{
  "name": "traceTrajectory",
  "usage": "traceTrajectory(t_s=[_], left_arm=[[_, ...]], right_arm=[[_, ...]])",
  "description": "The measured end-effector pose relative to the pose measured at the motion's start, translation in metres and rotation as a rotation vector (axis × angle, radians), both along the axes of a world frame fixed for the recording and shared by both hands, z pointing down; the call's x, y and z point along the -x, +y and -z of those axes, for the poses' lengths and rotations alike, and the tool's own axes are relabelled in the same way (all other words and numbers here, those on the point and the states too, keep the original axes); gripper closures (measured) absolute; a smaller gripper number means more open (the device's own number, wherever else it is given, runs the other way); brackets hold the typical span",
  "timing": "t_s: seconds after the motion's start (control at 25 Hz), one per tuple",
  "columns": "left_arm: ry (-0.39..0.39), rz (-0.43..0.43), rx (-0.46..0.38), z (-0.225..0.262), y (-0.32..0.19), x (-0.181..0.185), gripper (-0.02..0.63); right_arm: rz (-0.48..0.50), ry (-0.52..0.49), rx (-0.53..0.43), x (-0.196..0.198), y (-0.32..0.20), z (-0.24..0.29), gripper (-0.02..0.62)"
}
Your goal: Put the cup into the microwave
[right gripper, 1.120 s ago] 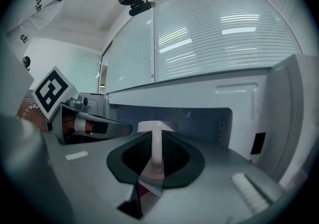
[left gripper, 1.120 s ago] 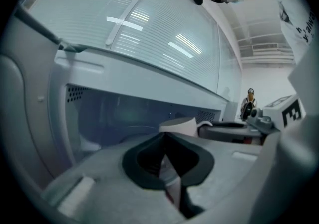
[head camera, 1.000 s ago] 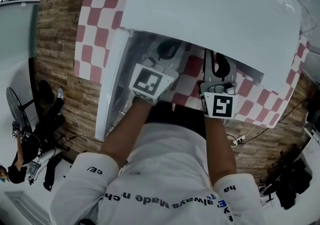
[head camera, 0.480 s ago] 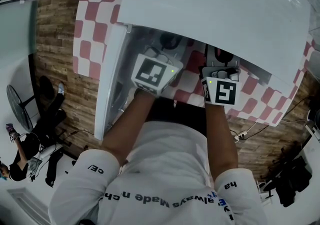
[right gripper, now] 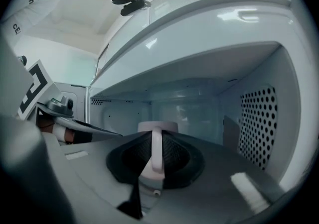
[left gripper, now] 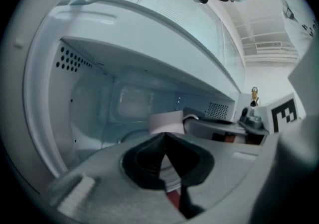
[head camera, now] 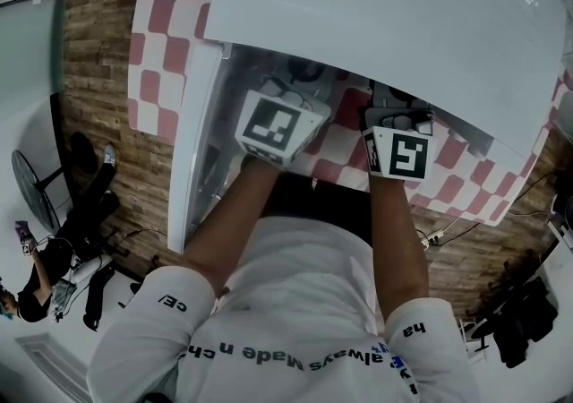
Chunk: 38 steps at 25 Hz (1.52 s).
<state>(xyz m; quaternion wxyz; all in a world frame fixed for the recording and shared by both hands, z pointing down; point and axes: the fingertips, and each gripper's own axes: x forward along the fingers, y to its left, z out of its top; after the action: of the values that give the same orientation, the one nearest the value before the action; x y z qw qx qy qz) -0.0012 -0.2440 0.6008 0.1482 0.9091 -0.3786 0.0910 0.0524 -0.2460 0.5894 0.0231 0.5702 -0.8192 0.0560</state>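
Note:
A white microwave [head camera: 376,16] stands on a red-and-white checked cloth [head camera: 157,52], its door [head camera: 192,150] swung open to the left. Both grippers reach into its cavity. In the right gripper view the white cup [right gripper: 157,127] is inside the cavity, and my right gripper [right gripper: 155,154] is shut on its handle. My left gripper [left gripper: 165,139] has its jaws together with nothing between them, just left of the cup [left gripper: 167,120]. In the head view only the marker cubes show well; the left gripper [head camera: 285,97] and right gripper [head camera: 394,106] tips sit under the microwave top, which hides the cup.
The cavity's right wall [right gripper: 256,118] is perforated and close to the right gripper; the left wall [left gripper: 70,98] has vent holes. A person [head camera: 36,276] and a fan [head camera: 31,191] are on the floor to the left. Cables and dark gear [head camera: 515,330] lie at the right.
Both grippers have moved forward, deeper into the microwave cavity, the right one carrying the cup; their jaws now show less under the microwave top.

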Motion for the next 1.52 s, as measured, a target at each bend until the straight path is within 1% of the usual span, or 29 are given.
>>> traceTrajectory(t_s=[0.24,0.48,0.84,1.04,1.28,1.48,1.52], left_arm=[[0.001,-0.003,0.007,-0.004,0.000,0.000,0.606],[-0.003,-0.007,0.008,-0.005,0.000,0.000,0.606],[-0.024,-0.020,0.033,-0.008,0.016,0.000,0.606],[-0.031,-0.018,0.034,-0.001,0.022,0.000,0.606],[-0.040,-0.020,0.033,0.012,0.029,-0.001,0.606],[-0.038,-0.022,0.046,0.023,0.036,-0.001,0.606],[-0.033,-0.020,0.047,0.026,0.037,-0.001,0.606]], right_arm=[[0.002,-0.012,0.003,0.000,0.000,-0.006,0.551],[0.021,0.018,0.002,0.000,0.005,-0.010,0.551],[0.047,0.074,0.074,-0.002,0.025,-0.032,0.553],[0.050,0.102,0.099,-0.002,0.028,-0.034,0.552],[0.060,0.100,0.098,-0.001,0.029,-0.032,0.549],[0.074,0.119,0.160,-0.002,0.032,-0.036,0.546],[0.074,0.116,0.167,-0.002,0.032,-0.035,0.532]])
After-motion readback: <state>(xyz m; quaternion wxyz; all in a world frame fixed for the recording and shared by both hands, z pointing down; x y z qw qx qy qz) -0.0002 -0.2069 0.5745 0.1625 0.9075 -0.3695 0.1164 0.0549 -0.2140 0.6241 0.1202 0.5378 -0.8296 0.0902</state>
